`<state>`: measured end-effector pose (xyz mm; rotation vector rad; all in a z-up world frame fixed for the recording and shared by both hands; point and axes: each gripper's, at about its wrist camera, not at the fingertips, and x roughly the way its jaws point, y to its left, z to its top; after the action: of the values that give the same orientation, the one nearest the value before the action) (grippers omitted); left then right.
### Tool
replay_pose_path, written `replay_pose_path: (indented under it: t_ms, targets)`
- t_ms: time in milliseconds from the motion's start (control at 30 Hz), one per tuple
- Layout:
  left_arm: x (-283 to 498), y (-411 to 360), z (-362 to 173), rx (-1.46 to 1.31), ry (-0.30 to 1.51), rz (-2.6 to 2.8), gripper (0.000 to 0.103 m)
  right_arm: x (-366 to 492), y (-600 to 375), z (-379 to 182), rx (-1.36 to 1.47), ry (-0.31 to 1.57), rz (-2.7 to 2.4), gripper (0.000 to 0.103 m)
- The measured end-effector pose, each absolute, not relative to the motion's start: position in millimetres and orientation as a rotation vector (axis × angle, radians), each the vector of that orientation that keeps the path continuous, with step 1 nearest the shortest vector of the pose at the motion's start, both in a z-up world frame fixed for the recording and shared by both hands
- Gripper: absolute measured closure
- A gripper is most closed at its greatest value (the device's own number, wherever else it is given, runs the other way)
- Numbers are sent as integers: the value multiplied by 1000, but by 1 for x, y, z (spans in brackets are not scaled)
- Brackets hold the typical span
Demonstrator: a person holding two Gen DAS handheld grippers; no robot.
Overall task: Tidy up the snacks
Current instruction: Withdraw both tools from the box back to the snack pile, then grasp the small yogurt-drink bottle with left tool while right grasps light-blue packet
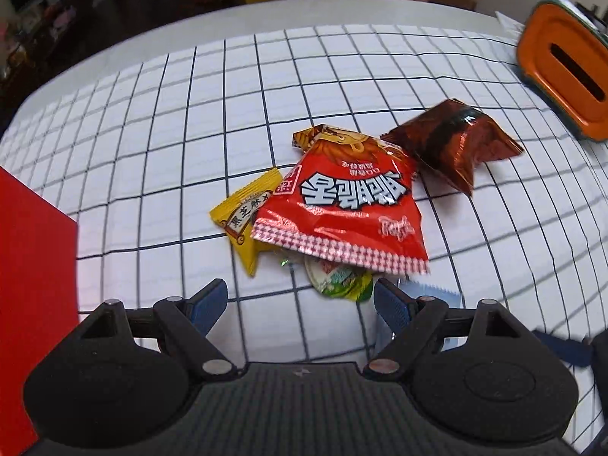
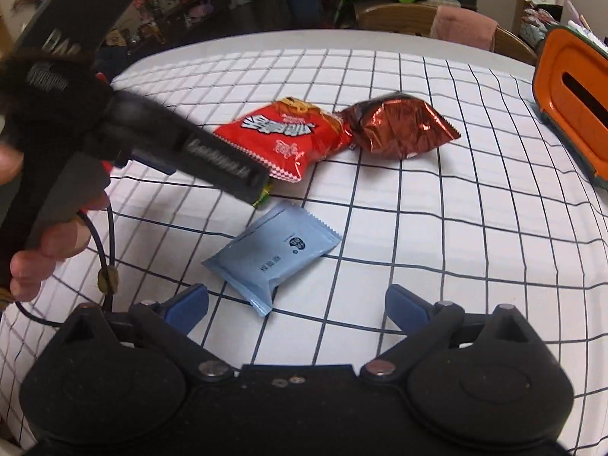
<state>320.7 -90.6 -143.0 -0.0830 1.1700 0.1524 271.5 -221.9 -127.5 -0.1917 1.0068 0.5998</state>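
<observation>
A red snack bag (image 1: 342,205) lies on the checked tablecloth, partly covering a yellow packet (image 1: 243,224) and a green-lidded cup (image 1: 340,279). A brown foil bag (image 1: 454,144) sits beside it. My left gripper (image 1: 300,304) hovers open just short of the cup, nothing between its fingers. In the right wrist view the red bag (image 2: 285,140) and brown bag (image 2: 399,125) lie farther off, and a light blue packet (image 2: 273,258) lies close ahead. My right gripper (image 2: 296,306) is open with the blue packet's near corner between its fingers, untouched.
An orange box with a slot (image 1: 562,83) stands at the right table edge, also the orange box (image 2: 573,114) in the right view. A red panel (image 1: 34,285) rises at the left. A hand holding the left gripper's body (image 2: 152,144) crosses the right view.
</observation>
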Motion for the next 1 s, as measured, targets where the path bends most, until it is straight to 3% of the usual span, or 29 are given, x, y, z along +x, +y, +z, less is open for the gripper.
replay_pose_path:
  t_ms: [433,600,800,900,1000]
  targets:
    - [349,-104,-154,-102,1204,183,21,279,-188,-144,-184,1057,514,11]
    - [352,-114,-156,-75,1211,196,39,275,-182,-149,-236,1021,473,13]
    - [351,-115,-156,-100,1212,169,62,268,-186,-150,-274,974,470,23]
    - [343,-105,-153,-104,1214,165,70,265,-192,-149,-284,953,494,31]
    - [337,-94,-153,-110,1211,148,71,260,-198,-149,-293,926,521,43]
